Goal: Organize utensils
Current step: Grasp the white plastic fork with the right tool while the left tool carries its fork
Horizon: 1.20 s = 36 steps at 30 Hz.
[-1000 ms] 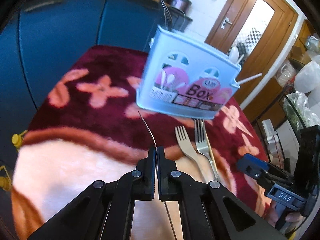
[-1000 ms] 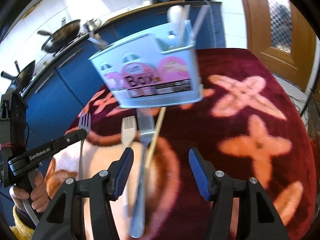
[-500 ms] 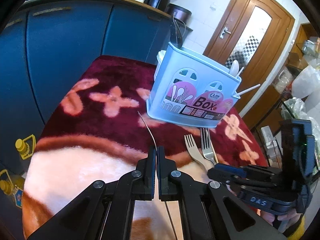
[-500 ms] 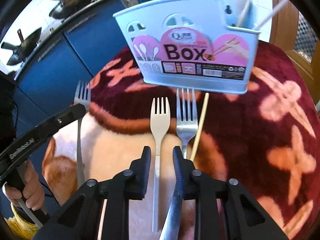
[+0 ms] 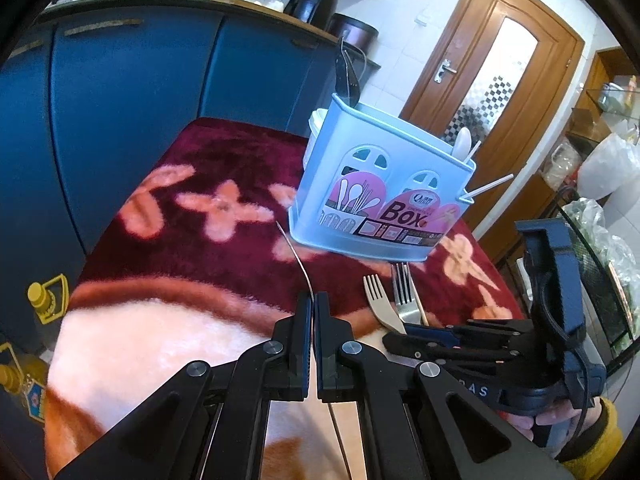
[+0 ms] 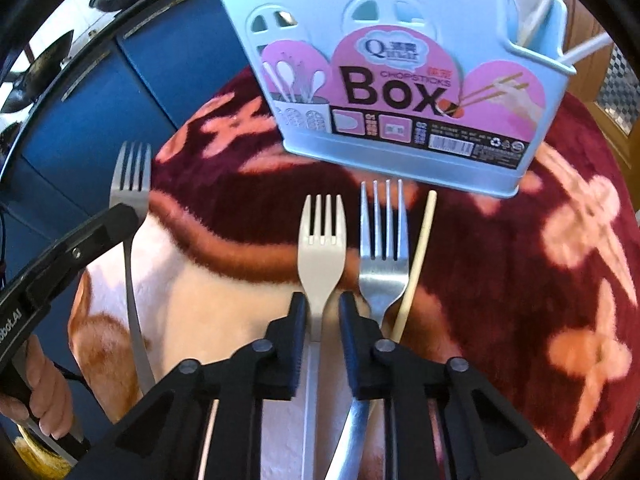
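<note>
Floral blanket [image 6: 500, 280], centre frame: right gripper [image 6: 323, 316], jaws just closing, pinches the light, stiff beige fork [image 6: 322, 248] at its neck; left gripper [image 5: 312, 312] clamps a thin steel fork [image 6: 130, 184].

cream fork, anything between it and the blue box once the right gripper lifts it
Nothing visible does. The right gripper has been closing around the cream fork neck; only bare blanket lies before the blue box. The steel fork lies alongside, close enough to nudge.

Fork handles [image 6: 352, 432] hidden (under hand-held gripper [image 6: 323, 312]).
</note>
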Motion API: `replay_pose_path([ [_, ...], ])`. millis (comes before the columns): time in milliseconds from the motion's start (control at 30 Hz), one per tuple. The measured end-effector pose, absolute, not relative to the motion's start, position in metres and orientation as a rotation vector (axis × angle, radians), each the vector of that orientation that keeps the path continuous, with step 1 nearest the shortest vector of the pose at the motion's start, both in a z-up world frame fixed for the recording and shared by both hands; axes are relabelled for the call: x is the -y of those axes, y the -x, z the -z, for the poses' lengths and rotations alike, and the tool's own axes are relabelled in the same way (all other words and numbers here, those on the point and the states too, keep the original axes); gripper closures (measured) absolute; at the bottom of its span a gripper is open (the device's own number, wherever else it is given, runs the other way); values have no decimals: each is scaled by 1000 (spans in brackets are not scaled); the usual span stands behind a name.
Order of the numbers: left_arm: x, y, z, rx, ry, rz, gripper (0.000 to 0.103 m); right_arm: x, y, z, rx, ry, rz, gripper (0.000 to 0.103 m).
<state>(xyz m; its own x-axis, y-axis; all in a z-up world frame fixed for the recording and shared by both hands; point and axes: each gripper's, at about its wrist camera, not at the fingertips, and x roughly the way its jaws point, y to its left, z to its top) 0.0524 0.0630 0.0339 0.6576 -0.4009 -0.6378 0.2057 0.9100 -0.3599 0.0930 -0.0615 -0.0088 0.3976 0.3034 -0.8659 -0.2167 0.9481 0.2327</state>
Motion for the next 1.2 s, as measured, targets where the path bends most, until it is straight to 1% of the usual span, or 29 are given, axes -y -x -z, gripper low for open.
replay_pose_path([
  [33, -63, -52, -35, -779, 266, 348, 102, 64, -93, 9, -1108, -104, -331, 90],
  [233, -61, -49, -42, -764, 257, 343, 102, 85, -79, 0, -1045, -228, -350, 92],
  [500, -58, -39, -56, -722, 249, 352, 102, 108, -44, -31, -867, -293, -344, 92],
  [867, -46, -28, -81, -654, 228, 366, 102, 133, -17, -73, -656, -319, -291, 93],
  [1200, -34, -31, -109, -567, 208, 381, 102, 152, -13, -95, -555, -341, -251, 93],
])
